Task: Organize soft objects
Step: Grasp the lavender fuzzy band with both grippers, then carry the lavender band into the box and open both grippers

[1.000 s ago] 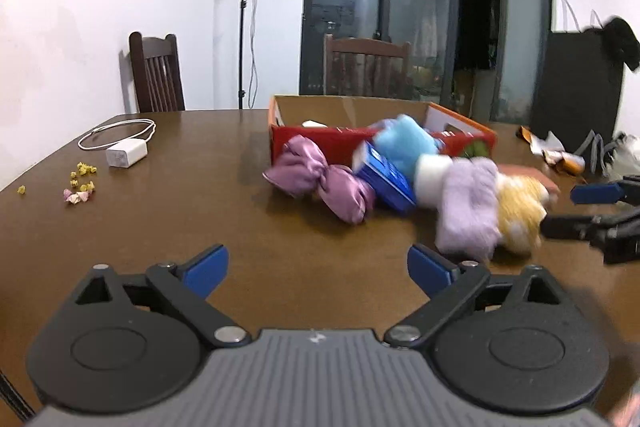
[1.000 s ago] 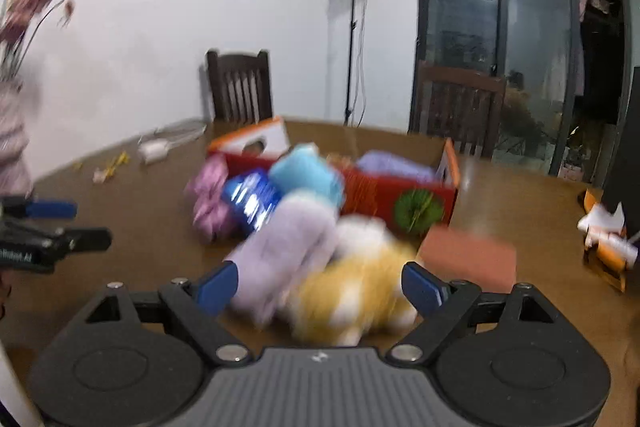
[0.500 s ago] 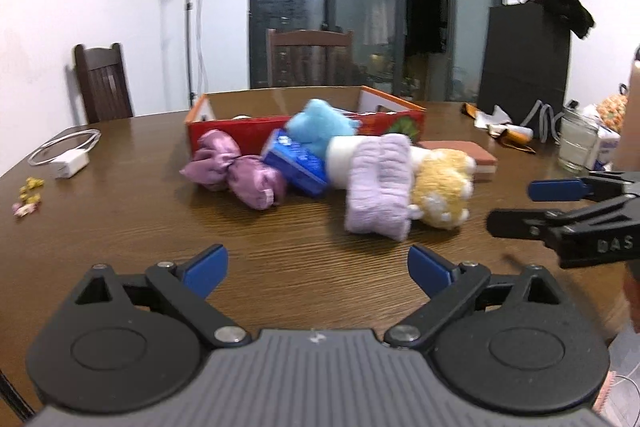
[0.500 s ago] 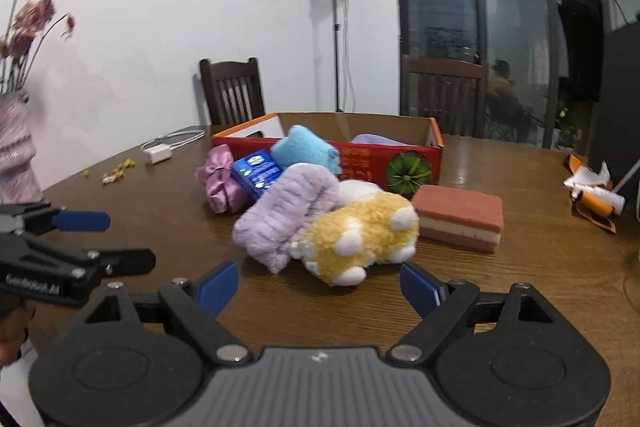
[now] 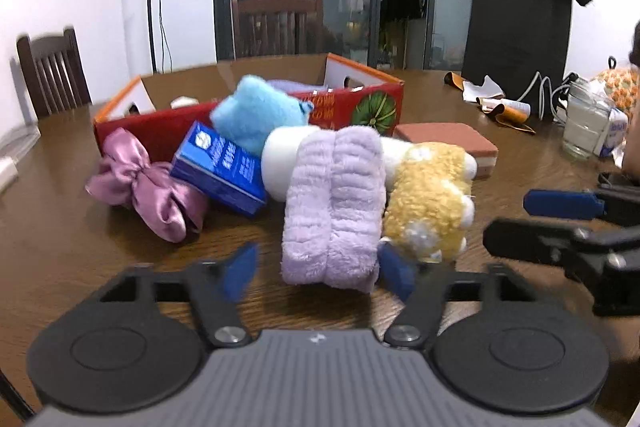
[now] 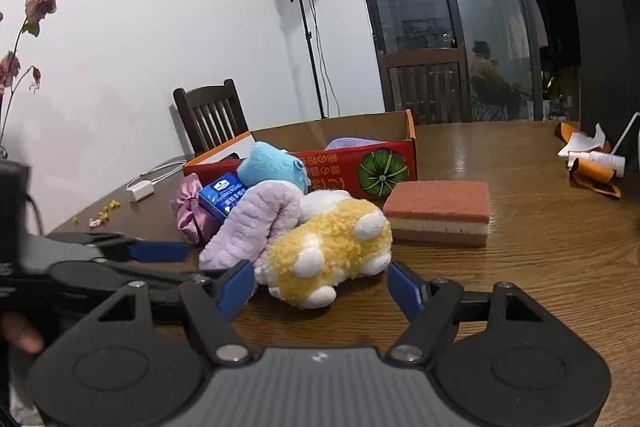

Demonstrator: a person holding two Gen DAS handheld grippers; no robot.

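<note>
Wooden table (image 5: 60, 227), both grippers advanced, left gripper (image 5: 318, 267) narrowed around lavender towel (image 5: 332, 211), right gripper (image 6: 322, 285) wide.

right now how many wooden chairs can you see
2. One chair stands by the white wall at the table's far left; the other chair is behind the box, before the glass doors. Others may be hidden.
</note>
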